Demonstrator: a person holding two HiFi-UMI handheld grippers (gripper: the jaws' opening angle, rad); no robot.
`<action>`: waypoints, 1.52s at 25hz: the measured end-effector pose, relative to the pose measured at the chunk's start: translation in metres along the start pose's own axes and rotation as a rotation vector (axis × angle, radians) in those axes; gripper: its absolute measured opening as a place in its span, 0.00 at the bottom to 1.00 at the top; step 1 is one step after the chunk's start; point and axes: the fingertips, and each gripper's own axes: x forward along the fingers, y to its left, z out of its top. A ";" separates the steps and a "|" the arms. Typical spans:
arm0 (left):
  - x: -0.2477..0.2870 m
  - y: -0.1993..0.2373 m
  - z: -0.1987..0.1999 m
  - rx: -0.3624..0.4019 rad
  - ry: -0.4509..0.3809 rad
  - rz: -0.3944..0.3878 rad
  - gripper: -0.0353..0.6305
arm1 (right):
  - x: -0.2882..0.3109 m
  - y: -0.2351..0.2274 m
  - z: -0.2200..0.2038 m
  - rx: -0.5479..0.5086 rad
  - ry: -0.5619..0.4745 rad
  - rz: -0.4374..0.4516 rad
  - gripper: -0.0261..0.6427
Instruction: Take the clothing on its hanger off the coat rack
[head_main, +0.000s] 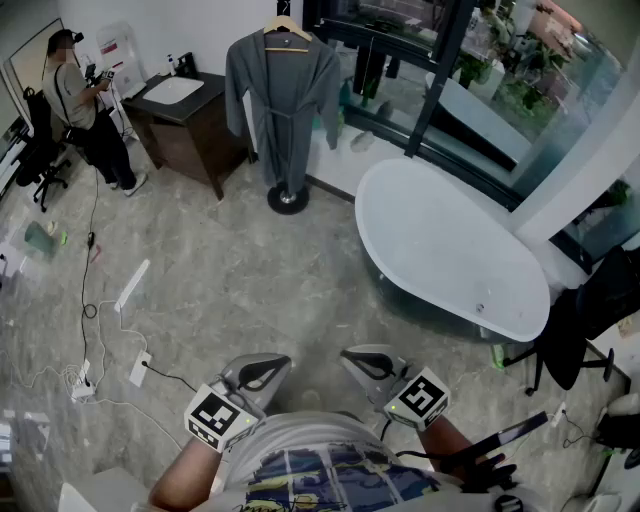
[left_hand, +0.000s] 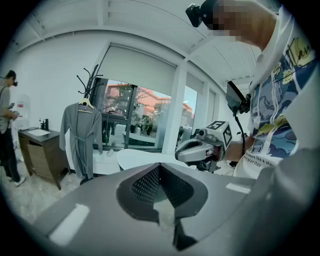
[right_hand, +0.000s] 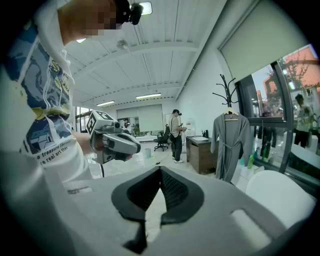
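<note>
Matt grey cloth robe (head_main: 283, 100), wooden hanger (head_main: 287, 27), glossy white bathtub (head_main: 440, 240), smooth marbled floor (head_main: 230, 290)

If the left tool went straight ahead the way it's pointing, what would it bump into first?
Probably the white bathtub. The left tool aims just past the right tool beside it, though depth is hard to judge.

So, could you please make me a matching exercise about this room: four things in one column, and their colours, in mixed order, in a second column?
Things:
1. robe
2. bathtub
3. cabinet
4. hanger

Colours:
a. white
b. dark brown
c. grey
d. light wood

Pairs: 1-c, 2-a, 3-b, 4-d
</note>
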 end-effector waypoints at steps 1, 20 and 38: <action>0.005 0.001 -0.002 0.009 0.003 -0.015 0.06 | -0.001 -0.003 -0.001 0.015 -0.001 -0.015 0.04; 0.065 0.063 0.019 0.034 -0.011 -0.054 0.06 | 0.030 -0.088 0.013 0.054 -0.016 -0.039 0.17; 0.115 0.283 0.097 0.038 -0.068 -0.077 0.06 | 0.199 -0.235 0.103 -0.022 0.010 -0.019 0.16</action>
